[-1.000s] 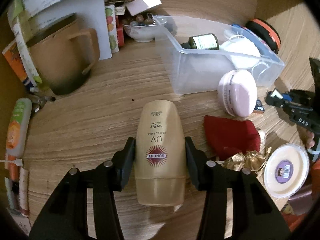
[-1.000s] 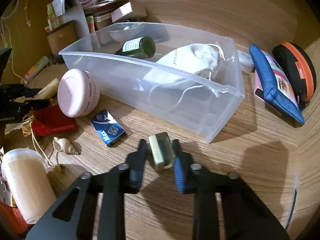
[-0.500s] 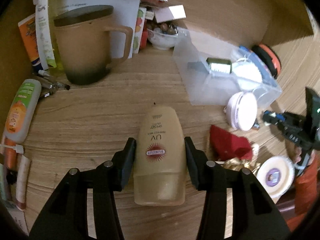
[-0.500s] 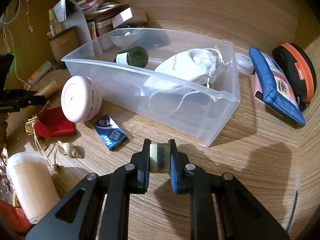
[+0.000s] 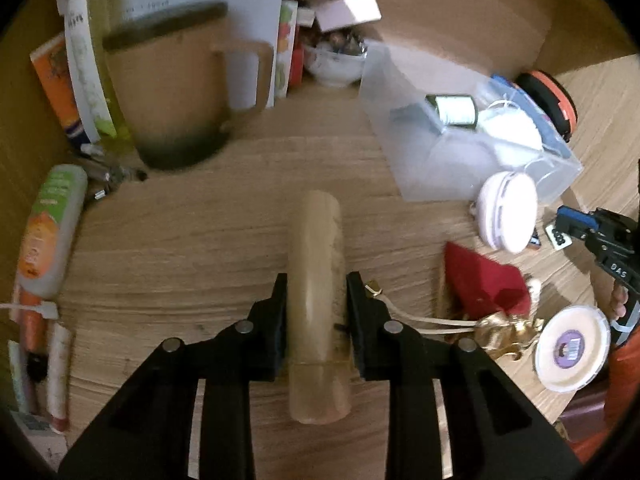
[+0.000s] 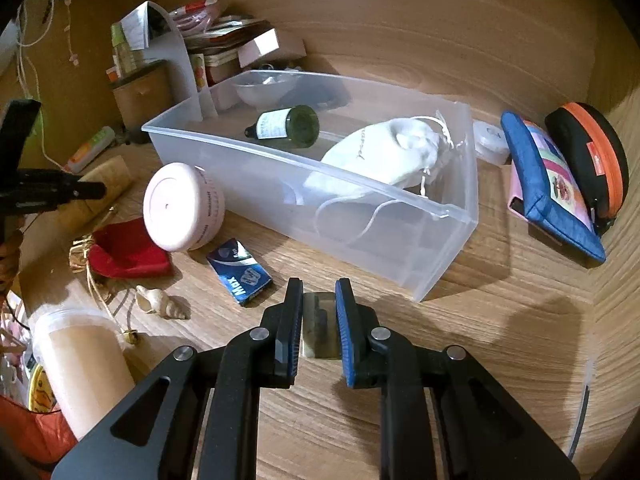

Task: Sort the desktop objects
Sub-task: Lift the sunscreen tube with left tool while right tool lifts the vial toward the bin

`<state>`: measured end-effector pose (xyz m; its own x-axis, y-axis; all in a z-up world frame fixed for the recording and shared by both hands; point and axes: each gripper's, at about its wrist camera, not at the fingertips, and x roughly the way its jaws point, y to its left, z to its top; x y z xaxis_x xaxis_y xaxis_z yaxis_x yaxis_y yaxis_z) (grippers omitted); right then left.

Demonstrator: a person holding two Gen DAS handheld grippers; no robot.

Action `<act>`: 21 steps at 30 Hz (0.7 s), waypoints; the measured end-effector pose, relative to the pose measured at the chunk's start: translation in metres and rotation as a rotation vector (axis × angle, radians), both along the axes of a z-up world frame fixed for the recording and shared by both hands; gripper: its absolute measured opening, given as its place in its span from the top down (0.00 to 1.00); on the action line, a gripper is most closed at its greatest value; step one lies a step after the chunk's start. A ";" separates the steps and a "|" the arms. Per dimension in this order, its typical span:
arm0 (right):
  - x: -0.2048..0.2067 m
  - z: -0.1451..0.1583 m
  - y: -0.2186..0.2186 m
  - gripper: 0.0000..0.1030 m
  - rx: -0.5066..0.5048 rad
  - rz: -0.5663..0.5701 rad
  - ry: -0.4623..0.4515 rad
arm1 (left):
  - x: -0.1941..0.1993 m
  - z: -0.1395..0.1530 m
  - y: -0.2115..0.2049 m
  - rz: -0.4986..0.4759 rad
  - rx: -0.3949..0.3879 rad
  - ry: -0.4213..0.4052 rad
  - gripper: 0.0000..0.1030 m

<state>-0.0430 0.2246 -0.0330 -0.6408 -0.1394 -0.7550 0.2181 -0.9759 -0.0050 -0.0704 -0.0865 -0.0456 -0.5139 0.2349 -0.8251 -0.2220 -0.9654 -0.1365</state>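
Clamping a tall beige plastic sunscreen bottle [image 5: 317, 300], the left gripper [image 5: 316, 300] is seen above the wooden desk [image 5: 200, 248]; a small olive rectangular block [image 6: 319, 324] is pinched by the right gripper [image 6: 319, 312] near the clear plastic bin [image 6: 360, 216].

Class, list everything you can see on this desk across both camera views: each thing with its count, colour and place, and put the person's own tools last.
Plastic bin: 1, clear, centre.
Bottle: 1, dark green, lying in bin.
Pouch: 1, white, in bin.
Round case: 1, pink, leaning at bin's front.
Small box: 1, blue, before bin.
Shell: 1, beige, near box.
Red bag: 1, beside case.
Mug: 1, brown, far left.
Left tool: shut on tan tube.
Right tool: shut on small olive block.
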 end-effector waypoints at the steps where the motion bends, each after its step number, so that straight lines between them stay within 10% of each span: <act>1: 0.000 0.000 0.000 0.86 0.001 0.003 -0.001 | 0.000 0.000 0.002 -0.004 -0.012 0.010 0.74; 9: -0.002 -0.005 -0.001 0.86 0.006 -0.007 -0.014 | -0.007 -0.003 0.020 0.002 -0.070 0.047 0.74; 21: 0.003 0.017 0.005 0.86 -0.041 -0.041 0.025 | 0.000 0.032 0.010 0.034 0.087 0.155 0.75</act>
<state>-0.0403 0.2296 -0.0161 -0.6650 -0.1431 -0.7330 0.1786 -0.9835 0.0299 -0.0704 -0.0766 -0.0140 -0.6425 0.2821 -0.7125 -0.2145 -0.9588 -0.1863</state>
